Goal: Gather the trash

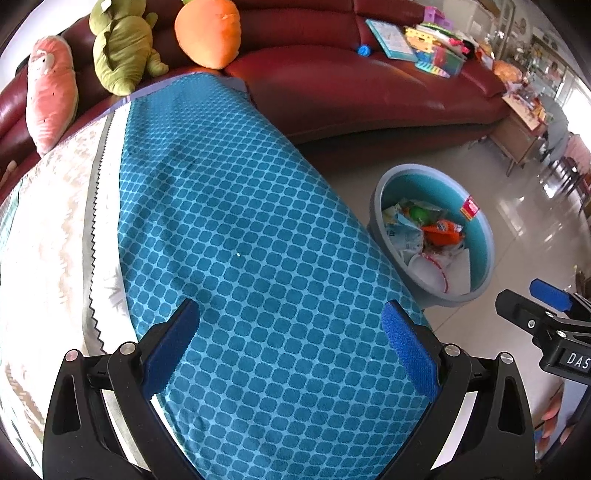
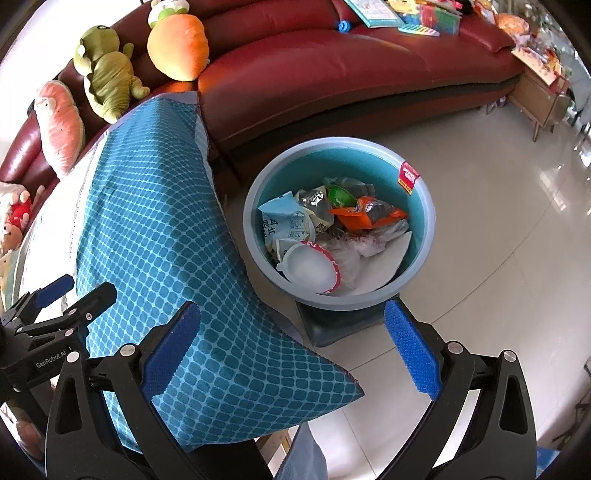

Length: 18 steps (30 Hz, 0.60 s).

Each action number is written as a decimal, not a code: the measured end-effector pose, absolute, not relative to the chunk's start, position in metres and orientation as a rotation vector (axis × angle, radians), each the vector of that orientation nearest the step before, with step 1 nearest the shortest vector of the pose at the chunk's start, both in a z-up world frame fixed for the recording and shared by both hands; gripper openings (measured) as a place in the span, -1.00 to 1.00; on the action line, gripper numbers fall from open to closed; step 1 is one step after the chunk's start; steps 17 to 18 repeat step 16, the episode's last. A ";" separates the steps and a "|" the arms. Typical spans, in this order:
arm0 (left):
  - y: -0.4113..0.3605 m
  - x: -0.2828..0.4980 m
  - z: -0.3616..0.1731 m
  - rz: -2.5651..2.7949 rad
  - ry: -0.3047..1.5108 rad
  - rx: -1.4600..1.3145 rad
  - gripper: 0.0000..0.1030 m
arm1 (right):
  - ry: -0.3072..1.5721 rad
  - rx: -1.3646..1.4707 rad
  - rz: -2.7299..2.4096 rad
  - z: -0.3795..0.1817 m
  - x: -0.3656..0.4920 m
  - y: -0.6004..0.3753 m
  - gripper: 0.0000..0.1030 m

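Right tool [image 2: 291, 347] open, basin [image 2: 258, 236] trash fully visible

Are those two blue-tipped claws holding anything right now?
No. Both the left gripper and right gripper are open and empty; the trash sits in the basin.

red sofa [image 1: 351, 96] | plush carrot [image 1: 207, 31] | green plush [image 1: 122, 48] | pink plush [image 1: 51, 92] | blue-patterned cloth [image 1: 240, 240]

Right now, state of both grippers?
Left gripper: open, holding nothing, over the blue cloth.
Right gripper: open, holding nothing, near the trash basin.
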<state>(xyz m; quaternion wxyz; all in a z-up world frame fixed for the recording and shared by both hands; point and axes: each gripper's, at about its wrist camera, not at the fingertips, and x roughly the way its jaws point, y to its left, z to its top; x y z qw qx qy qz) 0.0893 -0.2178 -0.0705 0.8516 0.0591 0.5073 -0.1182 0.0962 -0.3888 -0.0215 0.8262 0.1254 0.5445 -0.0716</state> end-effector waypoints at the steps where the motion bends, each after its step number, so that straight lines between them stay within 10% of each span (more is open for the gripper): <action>1: -0.218 0.090 -0.072 -0.248 1.070 0.125 0.92 | 1.160 0.267 -0.152 -0.023 0.097 -0.389 0.86; 18: -0.214 0.103 -0.080 -0.226 1.100 0.116 0.92 | 1.169 0.243 -0.168 -0.029 0.108 -0.393 0.86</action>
